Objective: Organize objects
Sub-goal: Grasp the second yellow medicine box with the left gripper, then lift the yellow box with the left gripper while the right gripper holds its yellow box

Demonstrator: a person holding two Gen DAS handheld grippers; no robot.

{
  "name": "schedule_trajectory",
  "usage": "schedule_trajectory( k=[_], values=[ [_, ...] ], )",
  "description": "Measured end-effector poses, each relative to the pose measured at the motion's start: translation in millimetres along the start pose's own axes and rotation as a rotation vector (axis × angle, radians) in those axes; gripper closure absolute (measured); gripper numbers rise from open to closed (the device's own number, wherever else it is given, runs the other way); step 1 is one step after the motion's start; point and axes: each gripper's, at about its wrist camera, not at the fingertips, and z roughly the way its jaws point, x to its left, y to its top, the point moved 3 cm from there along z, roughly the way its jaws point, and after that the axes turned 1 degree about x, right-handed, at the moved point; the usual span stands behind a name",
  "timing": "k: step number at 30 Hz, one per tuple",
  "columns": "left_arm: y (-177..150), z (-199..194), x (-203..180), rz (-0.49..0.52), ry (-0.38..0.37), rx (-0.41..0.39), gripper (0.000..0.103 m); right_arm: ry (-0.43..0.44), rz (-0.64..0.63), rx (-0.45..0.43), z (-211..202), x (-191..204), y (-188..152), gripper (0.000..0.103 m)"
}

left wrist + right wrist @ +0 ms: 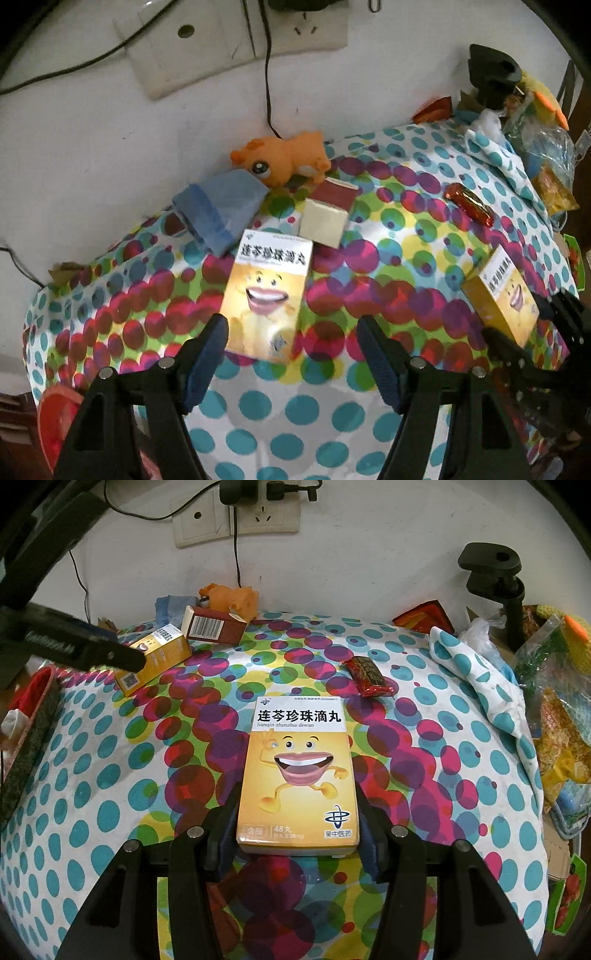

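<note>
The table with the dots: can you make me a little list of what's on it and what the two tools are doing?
surface: table under a dotted cloth
left tool: open, over a yellow smiley box lying flat, not gripping it
right tool: fingers on either side of a second smiley box; grip cannot be told
back of table: orange toy animal, blue cloth, dark red and cream box
right side: red candy wrapper, clutter of bags
wall: sockets with a plugged-in cable
</note>
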Motion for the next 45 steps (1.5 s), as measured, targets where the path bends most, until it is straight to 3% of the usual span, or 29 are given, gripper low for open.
schedule_trajectory(
  k=[11, 25, 28, 31, 33, 38, 45],
  values=[
    [17.7, 29.4, 24.3, -0.095, -0.094, 0.041, 0.028, 0.001, 0.0, 0.0, 0.0, 1.3, -0.5, 0.049],
    [5.1, 48.5, 22.9, -0.121, -0.023, 0.025, 0.028, 0.002, 0.0, 0.0, 0.3, 1.7, -0.9, 0.048],
    [2.8, 44.6, 18.9, -0.113, 0.003, -0.017, 0.028, 0.002, 0.0, 0.0, 0.3, 1.4, -1.0, 0.048],
    [0.1, 41.7, 16.4, -0.131, 0.011, -0.038, 0.036, 0.002, 0.0, 0.0, 0.4, 1.1, -1.1, 0.048],
    [-2.3, 38.8, 11.7, -0.154, -0.013, -0.055, 0.05, 0.002, 0.0, 0.0, 0.4, 1.4, -1.2, 0.048],
    [-11.1, 31.2, 0.6, -0.178, 0.033, -0.104, 0.051, 0.003, -0.001, 0.0, 0.5, 0.7, -1.2, 0.048],
    [-28.0, 25.9, -10.5, -0.225, 0.028, -0.13, 0.051, 0.004, -0.001, 0.0, 0.4, 0.5, -1.2, 0.048]
  ],
)
